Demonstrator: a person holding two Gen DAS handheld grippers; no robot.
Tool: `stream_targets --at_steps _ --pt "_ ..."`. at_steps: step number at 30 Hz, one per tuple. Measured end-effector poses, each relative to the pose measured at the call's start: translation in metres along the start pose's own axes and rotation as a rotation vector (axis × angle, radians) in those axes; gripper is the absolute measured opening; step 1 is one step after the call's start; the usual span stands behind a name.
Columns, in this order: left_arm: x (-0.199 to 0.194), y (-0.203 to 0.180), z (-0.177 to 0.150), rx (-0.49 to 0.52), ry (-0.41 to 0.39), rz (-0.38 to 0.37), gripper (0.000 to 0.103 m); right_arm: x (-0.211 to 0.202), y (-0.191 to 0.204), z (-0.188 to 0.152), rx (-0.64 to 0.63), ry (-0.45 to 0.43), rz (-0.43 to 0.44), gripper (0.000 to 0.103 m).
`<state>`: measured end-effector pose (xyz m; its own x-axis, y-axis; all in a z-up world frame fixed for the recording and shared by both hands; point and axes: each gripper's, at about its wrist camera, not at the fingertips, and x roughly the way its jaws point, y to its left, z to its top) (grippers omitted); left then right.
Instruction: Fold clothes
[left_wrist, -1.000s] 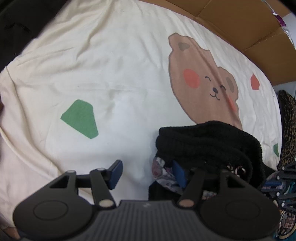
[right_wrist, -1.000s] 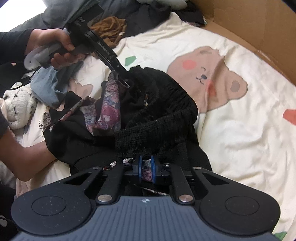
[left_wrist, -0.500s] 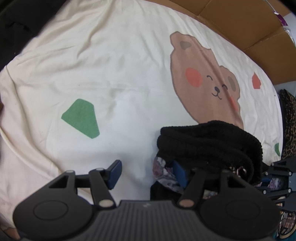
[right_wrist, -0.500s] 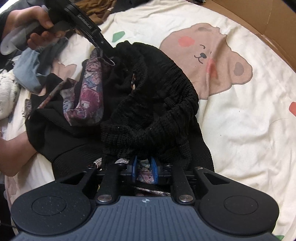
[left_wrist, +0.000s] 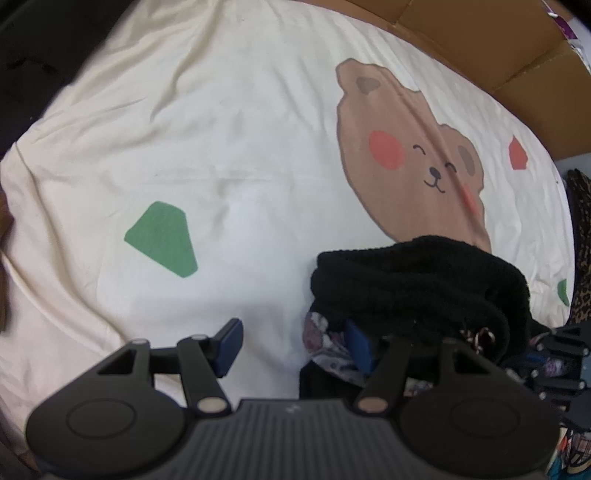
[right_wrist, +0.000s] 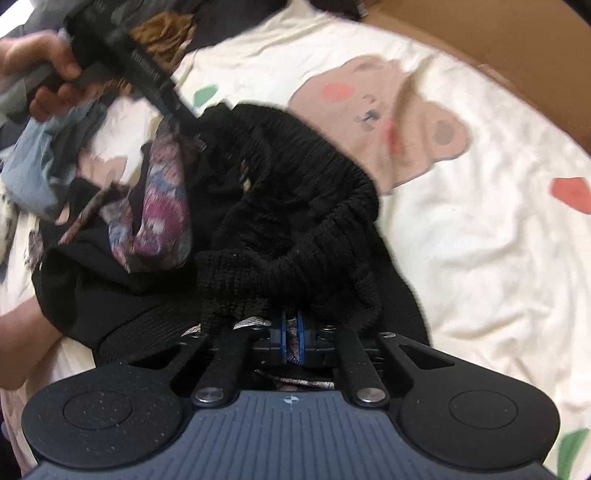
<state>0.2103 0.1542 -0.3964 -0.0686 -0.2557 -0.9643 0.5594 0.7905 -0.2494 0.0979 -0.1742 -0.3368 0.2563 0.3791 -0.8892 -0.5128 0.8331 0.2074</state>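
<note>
1. Cream bedsheet (left_wrist: 229, 155) with a bear print (left_wrist: 406, 166) and a green patch (left_wrist: 162, 238) at 9 o'clock of the clothes.
2. Black knit garment (right_wrist: 295, 192) bunched mid-bed, floral lining (right_wrist: 162, 206) poking out at its 9 o'clock side.
3. Cardboard (left_wrist: 498, 48) along the far edge at 1 o'clock; more clothes (right_wrist: 40, 173) heaped at 10 o'clock.
4. Right gripper (right_wrist: 290, 334): fingers just closed, pressed together on a bit of floral fabric at the garment's near edge.
5. Left gripper (left_wrist: 295, 347): fingers spread, one pad (left_wrist: 356, 345) tucked against the garment, other over bare sheet, gripping nothing.
6. Hand (right_wrist: 40, 81) at 10 o'clock holding the left gripper.
</note>
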Motion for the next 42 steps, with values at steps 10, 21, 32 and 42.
stream_targets --at_steps 10,21,32,42 --pt "-0.006 -0.001 0.004 0.004 -0.011 -0.006 0.063 -0.062 -0.042 -0.008 0.140 -0.141 -0.207 0.003" --pt "-0.012 0.006 0.004 -0.013 -0.036 -0.021 0.063 -0.055 -0.075 -0.002 0.203 -0.164 -0.354 0.000" --pt "-0.032 0.023 0.006 -0.086 -0.104 -0.070 0.057 -0.056 -0.111 -0.005 0.330 -0.189 -0.211 0.029" --pt "0.003 0.033 -0.007 -0.216 -0.006 -0.195 0.057 -0.016 -0.118 -0.019 0.385 -0.057 -0.104 0.031"
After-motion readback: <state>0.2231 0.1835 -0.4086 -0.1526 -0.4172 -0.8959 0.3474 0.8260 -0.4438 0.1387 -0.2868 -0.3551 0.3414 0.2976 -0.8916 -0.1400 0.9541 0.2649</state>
